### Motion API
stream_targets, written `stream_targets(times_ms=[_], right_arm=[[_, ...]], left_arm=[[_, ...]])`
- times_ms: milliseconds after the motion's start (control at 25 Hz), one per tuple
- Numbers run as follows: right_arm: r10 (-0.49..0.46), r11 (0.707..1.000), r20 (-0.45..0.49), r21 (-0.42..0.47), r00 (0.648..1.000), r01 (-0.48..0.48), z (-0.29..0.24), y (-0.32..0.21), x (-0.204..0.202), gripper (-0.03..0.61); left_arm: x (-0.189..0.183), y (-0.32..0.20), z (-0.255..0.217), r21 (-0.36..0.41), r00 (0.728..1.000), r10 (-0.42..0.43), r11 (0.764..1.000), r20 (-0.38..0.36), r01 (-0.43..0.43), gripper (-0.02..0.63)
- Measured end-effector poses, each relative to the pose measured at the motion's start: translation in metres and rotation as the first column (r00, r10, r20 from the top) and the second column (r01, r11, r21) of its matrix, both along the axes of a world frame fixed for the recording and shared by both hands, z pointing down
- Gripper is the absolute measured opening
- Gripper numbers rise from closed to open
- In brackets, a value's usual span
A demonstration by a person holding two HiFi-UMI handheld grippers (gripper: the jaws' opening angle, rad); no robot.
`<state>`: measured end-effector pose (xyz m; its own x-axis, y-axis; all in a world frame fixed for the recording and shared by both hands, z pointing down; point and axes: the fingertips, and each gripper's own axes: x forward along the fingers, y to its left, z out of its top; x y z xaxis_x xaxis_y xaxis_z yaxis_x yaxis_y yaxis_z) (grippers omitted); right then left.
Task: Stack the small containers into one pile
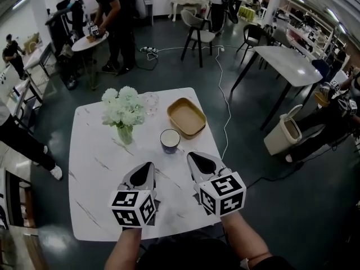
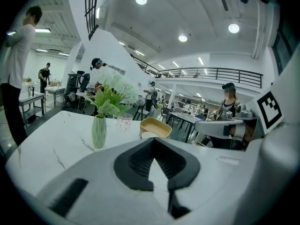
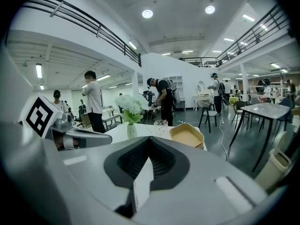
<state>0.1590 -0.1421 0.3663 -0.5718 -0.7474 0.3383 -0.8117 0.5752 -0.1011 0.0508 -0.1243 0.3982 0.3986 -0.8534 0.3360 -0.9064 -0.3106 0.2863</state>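
On the white marbled bench (image 1: 93, 173) stand, from the left, a green vase (image 1: 125, 134) of white flowers, a clear glass (image 1: 151, 103), a small round container (image 1: 170, 140) with a dark outside, and just beyond it to the right, not touching it, a tan container (image 1: 187, 117). Nearer the front edge, the left gripper (image 1: 149, 165) and the right gripper (image 1: 194, 155) sit side by side, each with fingers clenched on nothing. Each gripper's cube bears black-and-white square markers.

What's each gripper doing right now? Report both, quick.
Left gripper: jaws closed, holding nothing.
Right gripper: jaws closed, holding nothing.
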Motion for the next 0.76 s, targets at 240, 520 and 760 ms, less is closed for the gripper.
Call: stream_targets(times_ms=[240, 520, 760], right_arm=[[-0.013, 0.999, -0.008, -0.039, 1.000, 0.012, 0.010, 0.006, 0.002, 0.000], [-0.010, 0.999, -0.009, -0.043, 1.000, 0.009, 0.014, 0.009, 0.006, 0.000], [-0.008, 0.999, -0.011, -0.048, 1.000, 0.007, 0.012, 0.014, 0.011, 0.000]], left_arm=[[0.005, 0.003, 0.002, -0.005, 1.000, 0.008, 1.000, 0.007, -0.008, -0.005], [0.010, 0.004, 0.004, -0.007, 1.000, 0.017, 1.000, 0.009, -0.017, -0.005], [0.012, 0.009, 0.002, -0.010, 1.000, 0.015, 1.000, 0.006, -0.015, -0.005]])
